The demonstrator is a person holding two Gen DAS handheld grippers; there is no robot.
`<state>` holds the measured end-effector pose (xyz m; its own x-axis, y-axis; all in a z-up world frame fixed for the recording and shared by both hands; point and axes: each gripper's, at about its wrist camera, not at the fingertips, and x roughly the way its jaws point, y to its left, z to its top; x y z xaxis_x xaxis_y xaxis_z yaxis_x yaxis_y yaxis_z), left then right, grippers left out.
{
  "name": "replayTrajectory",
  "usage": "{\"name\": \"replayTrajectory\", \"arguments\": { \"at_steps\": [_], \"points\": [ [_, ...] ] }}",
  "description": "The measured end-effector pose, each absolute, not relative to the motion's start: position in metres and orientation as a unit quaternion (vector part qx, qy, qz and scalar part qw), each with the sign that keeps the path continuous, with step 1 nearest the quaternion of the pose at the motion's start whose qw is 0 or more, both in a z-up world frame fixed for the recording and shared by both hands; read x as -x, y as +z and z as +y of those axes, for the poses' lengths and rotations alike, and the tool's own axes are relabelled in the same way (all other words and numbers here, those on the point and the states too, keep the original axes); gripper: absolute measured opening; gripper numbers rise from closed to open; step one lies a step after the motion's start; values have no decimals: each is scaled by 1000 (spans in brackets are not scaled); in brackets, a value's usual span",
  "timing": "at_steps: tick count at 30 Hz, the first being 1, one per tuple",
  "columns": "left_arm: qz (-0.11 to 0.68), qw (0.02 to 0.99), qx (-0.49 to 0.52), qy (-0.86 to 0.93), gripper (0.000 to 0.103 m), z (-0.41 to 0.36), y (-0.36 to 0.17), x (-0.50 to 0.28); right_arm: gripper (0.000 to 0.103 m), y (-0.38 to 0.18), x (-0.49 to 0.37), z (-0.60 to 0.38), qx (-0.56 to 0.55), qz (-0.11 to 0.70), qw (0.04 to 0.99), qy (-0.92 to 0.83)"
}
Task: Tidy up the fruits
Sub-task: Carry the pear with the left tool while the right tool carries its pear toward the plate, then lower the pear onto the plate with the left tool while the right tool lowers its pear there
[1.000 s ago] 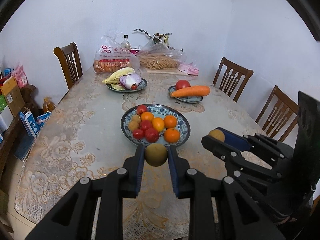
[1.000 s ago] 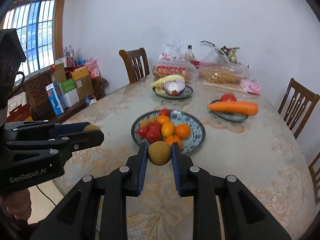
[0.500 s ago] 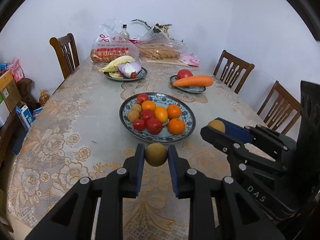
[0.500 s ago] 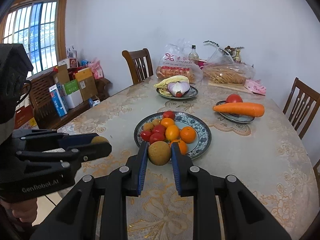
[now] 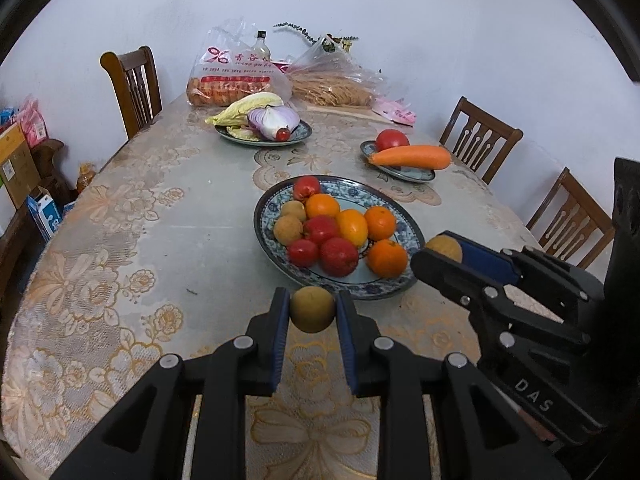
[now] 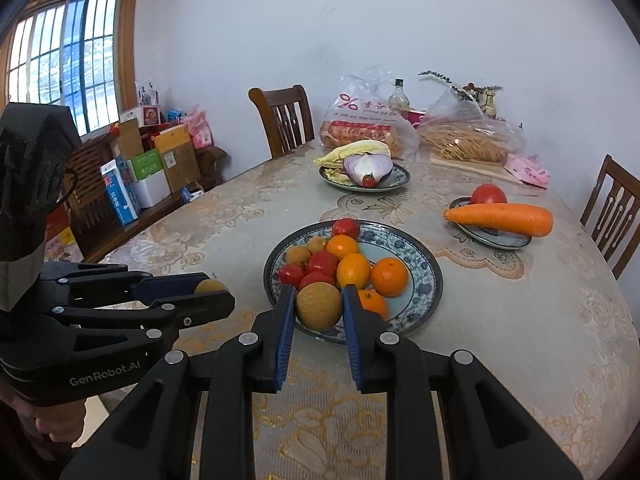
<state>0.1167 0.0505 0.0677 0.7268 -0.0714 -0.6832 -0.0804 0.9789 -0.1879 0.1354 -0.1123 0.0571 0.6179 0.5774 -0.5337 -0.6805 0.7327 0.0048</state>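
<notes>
Left gripper (image 5: 312,309) pinches a brown fruit (image 5: 312,309) just short of the plate's (image 5: 262,236) near rim. Right gripper (image 6: 319,307) pinches a second brown fruit (image 6: 319,306) over that rim. Bare tablecloth (image 5: 180,216) lies open left of the plate.

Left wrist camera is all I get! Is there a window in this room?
Observer: Yes, a wood-framed window, beside stacked boxes.
Operator: Who's carrying my camera?
Observer: A person's hand, gripping the handle of the left gripper.
Operator: Is the other one squeezing properly?
Observer: Yes, on the right gripper both blue pads press a round brown fruit.
</notes>
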Motion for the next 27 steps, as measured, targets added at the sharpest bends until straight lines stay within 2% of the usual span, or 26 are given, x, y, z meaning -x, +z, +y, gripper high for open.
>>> {"name": "replayTrajectory", "arguments": {
  "at_steps": [18,27],
  "points": [
    [369,921,121,5,24,78,51,-175,24,47,-172,-88,134,272,887,349],
    [371,915,160,6,24,92,41,-190,24,46,-190,-92,107,281,880,369]
  ]
}}
